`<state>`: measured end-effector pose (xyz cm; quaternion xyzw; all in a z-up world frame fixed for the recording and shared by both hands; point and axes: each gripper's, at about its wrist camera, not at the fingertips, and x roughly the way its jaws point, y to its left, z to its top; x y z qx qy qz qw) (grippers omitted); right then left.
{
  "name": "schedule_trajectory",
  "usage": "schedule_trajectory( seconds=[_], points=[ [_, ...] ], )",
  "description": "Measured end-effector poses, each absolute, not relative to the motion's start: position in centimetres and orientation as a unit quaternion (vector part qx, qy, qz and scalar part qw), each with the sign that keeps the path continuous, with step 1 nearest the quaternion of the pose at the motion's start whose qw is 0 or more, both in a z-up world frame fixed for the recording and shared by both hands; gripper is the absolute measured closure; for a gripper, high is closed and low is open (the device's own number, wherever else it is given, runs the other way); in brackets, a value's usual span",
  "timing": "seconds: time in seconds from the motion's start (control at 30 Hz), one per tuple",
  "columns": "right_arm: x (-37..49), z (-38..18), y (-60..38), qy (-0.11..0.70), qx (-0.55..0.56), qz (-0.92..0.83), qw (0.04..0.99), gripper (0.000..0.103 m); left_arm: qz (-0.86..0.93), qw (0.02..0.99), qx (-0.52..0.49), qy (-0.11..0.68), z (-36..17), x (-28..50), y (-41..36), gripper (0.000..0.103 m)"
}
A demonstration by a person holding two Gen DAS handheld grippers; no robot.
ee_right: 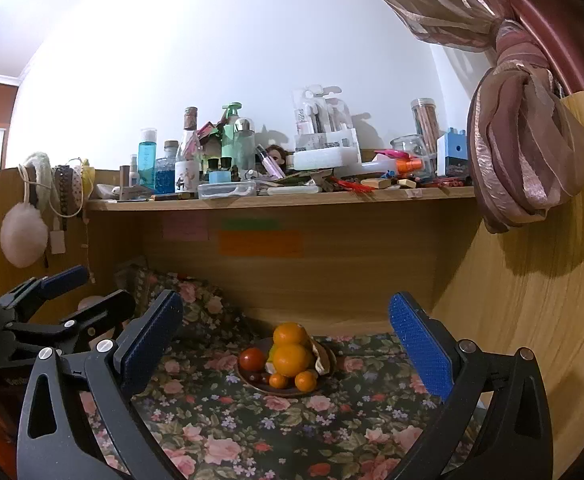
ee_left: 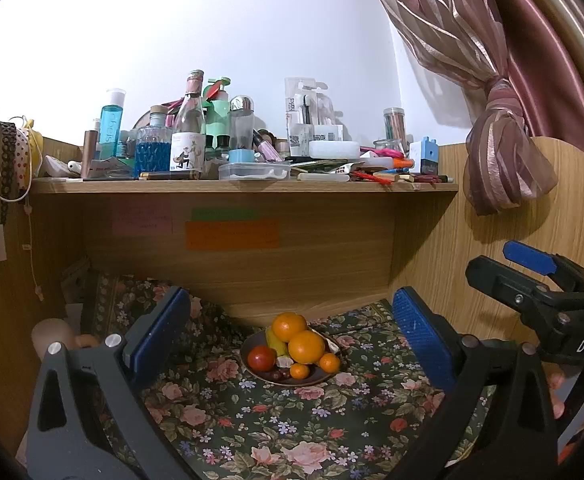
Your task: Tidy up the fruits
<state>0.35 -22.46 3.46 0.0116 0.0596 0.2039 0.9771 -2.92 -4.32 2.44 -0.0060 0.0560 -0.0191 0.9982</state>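
Note:
A dark plate (ee_left: pixel 315 378) sits on the flowered cloth at the back of the desk. It holds two big oranges (ee_left: pixel 305 347), two small oranges (ee_left: pixel 329 362), a red tomato (ee_left: pixel 261 358) and a yellow fruit (ee_left: pixel 274 342). The same plate (ee_right: pixel 323 360) shows in the right wrist view with the oranges (ee_right: pixel 290 359) and tomato (ee_right: pixel 252 359). My left gripper (ee_left: pixel 292 328) is open and empty, well short of the plate. My right gripper (ee_right: pixel 288 332) is open and empty too, and it also shows in the left wrist view (ee_left: pixel 539 276).
A wooden shelf (ee_left: pixel 244 187) above the desk is crowded with bottles, jars and boxes. Sticky notes (ee_left: pixel 232 234) are on the back panel. A tied pink curtain (ee_left: pixel 503 160) hangs at the right. Wooden side panels close in the desk. The left gripper shows at the left (ee_right: pixel 64 300).

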Motion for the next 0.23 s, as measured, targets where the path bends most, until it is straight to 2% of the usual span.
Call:
schedule_trajectory(
  seconds=[0.23],
  points=[
    [0.46, 3.44, -22.28, 0.062, 0.012, 0.205, 0.977, 0.0, -0.024, 0.998, 0.001, 0.057, 2.21, -2.8, -4.31, 0.0]
  ],
)
